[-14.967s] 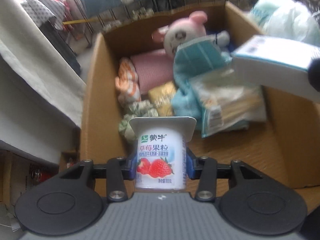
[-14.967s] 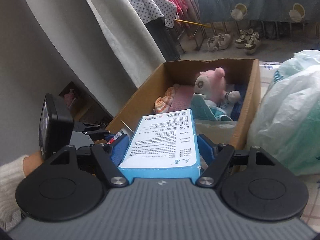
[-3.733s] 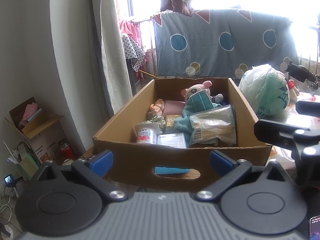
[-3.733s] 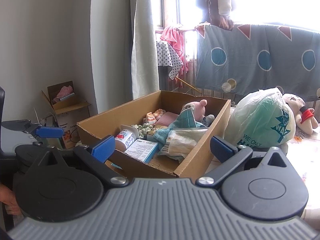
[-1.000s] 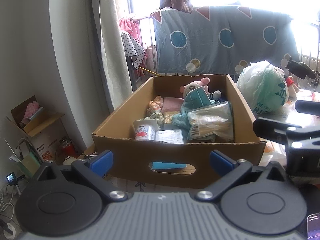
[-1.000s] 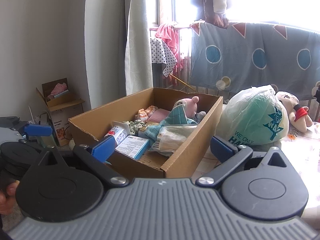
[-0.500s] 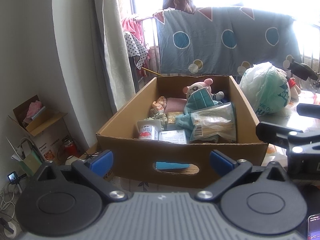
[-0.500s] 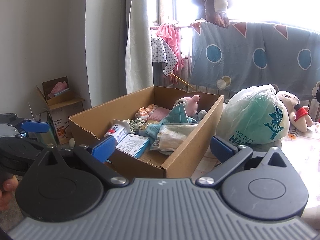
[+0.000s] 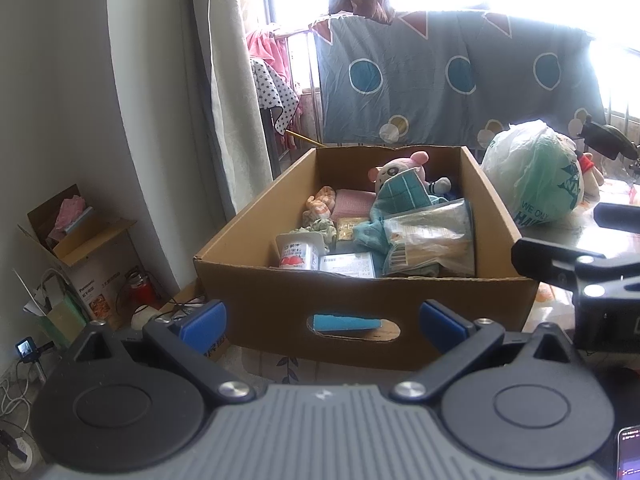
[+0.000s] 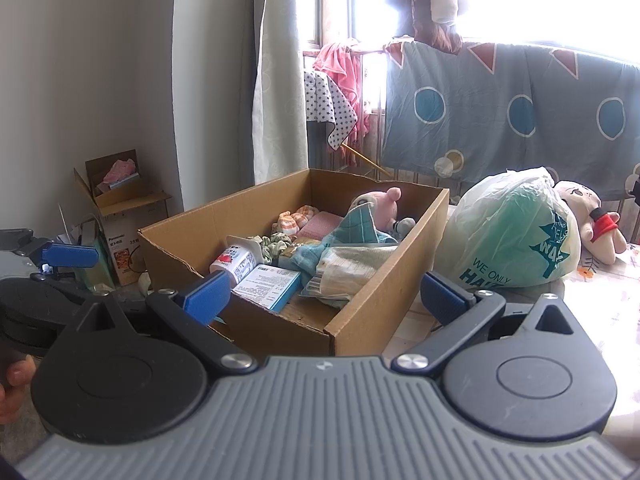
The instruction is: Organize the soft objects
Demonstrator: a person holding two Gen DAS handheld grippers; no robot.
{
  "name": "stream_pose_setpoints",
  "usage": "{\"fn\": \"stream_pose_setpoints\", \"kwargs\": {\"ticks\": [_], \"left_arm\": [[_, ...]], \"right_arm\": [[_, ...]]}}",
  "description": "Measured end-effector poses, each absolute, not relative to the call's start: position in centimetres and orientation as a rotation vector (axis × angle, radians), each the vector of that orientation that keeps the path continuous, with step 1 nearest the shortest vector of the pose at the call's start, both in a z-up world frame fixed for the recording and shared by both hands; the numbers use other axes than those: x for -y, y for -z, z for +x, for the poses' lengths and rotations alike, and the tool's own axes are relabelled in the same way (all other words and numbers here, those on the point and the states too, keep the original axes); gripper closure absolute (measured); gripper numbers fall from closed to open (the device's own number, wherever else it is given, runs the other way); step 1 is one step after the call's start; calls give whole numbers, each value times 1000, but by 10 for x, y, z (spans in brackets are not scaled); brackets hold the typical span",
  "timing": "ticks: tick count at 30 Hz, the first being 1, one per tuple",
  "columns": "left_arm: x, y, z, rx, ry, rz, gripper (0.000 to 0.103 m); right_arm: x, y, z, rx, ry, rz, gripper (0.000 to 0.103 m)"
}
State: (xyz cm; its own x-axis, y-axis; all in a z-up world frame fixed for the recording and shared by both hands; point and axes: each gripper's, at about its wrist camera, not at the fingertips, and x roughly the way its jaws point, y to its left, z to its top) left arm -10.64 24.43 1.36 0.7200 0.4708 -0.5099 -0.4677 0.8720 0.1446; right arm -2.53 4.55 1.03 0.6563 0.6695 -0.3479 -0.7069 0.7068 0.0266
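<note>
Bright window and a hanging sheet behind the cardboard box [image 9: 360, 300]; your left claw [image 9: 322, 326] and right claw [image 10: 326, 294] hang spread and empty, short of it. Soft toy [image 9: 394, 172] sits at its far end. Next pick, I'd judge: the doll [image 10: 588, 216] beyond the plastic bag [image 10: 516, 228].

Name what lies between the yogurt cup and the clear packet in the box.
A blue-edged printed carton lies flat between the yogurt cup and the clear packet, clearest in the left wrist view.

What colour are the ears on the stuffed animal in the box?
Pink. The stuffed animal in the cardboard box shows them best in the right wrist view.
</note>
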Motion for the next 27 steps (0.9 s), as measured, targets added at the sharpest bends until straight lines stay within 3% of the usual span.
{"fn": "stream_pose_setpoints", "kwargs": {"ticks": [27], "left_arm": [[-247, -11, -107, -567, -525, -14, 0]], "right_arm": [[-48, -5, -24, -361, -768, -137, 1]]}}
